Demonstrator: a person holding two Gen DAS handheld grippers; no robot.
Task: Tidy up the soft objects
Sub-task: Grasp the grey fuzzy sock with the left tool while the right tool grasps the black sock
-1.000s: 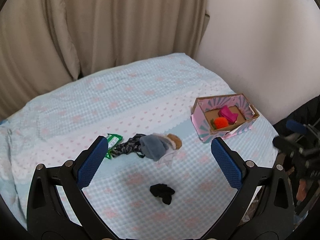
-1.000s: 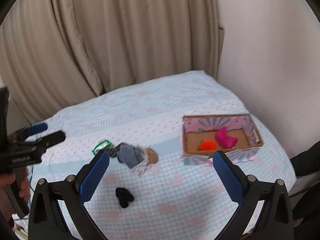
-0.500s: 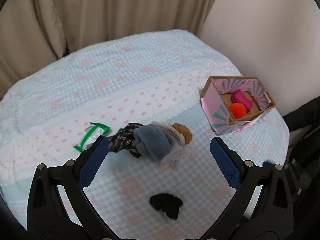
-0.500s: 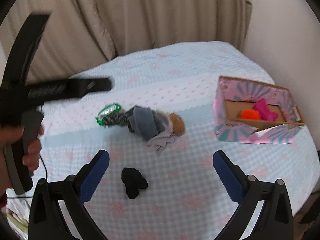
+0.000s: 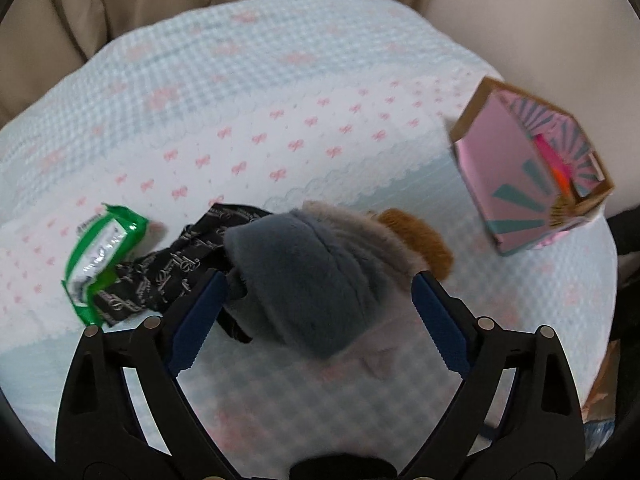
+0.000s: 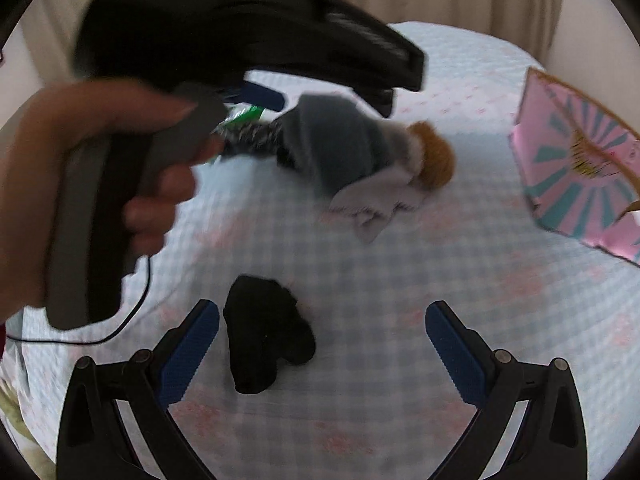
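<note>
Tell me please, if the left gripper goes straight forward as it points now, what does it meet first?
Most likely the grey plush item: it lies directly between the open fingers of the left gripper. Exact depth is unclear.

The left wrist view looks forward and down along the left claw (image 5: 316, 320) from close above the bed (image 5: 280, 80), with the grey plush heap (image 5: 308, 280) filling its middle and the pink box (image 5: 520, 176) off to the right. The right wrist view looks down from a little further back, over the right claw (image 6: 322, 344), with the black cloth (image 6: 264, 340) nearest. Both views share the grey plush heap (image 6: 336, 148), the pink box (image 6: 580, 168) and the bed (image 6: 400, 260).
</note>
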